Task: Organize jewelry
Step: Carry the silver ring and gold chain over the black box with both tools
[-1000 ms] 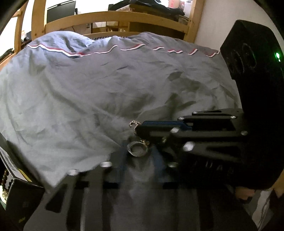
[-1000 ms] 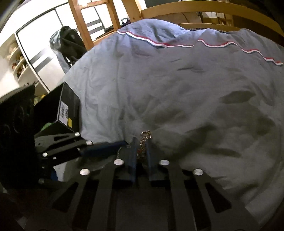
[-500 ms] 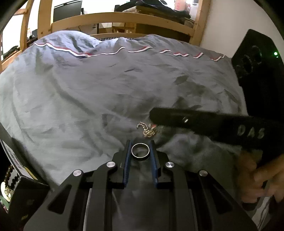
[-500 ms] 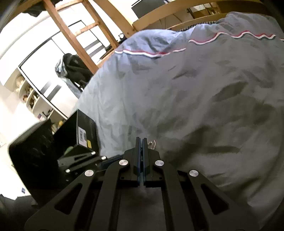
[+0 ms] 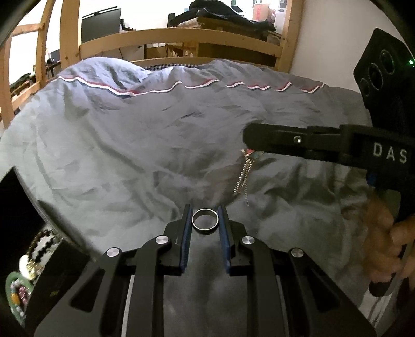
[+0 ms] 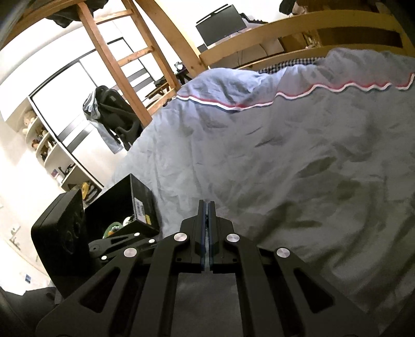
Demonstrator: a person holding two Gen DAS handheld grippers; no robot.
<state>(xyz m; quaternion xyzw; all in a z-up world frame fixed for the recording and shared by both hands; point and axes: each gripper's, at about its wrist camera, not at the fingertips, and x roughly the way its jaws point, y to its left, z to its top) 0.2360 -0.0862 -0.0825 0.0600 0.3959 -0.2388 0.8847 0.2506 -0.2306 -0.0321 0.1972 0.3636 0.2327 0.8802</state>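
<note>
A silver ring [image 5: 205, 219] sits pinched between the blue pads of my left gripper [image 5: 205, 216], held above the grey duvet [image 5: 145, 145]. To the right in the left wrist view, my right gripper [image 5: 249, 140] reaches in from the side with a thin chain [image 5: 243, 176] dangling from its tip. In the right wrist view the right gripper [image 6: 206, 204] has its jaws pressed together; only a sliver of the chain shows between them. A black jewellery box [image 6: 122, 204] lies open at the bed's left edge with beads [image 5: 19, 290] inside.
The wooden bed frame [image 5: 181, 39] and ladder [image 6: 111, 51] rise behind the duvet. A monitor [image 5: 101, 23] and shelves [image 6: 44, 140] stand beyond. A person's hand [image 5: 386, 248] grips the right handle. The left gripper's body [image 6: 62, 233] is beside the box.
Both grippers have risen off the duvet. The ring, which lay on the cloth, is now lifted in the left jaws. The chain has come up off the cloth and hangs from the right gripper.
</note>
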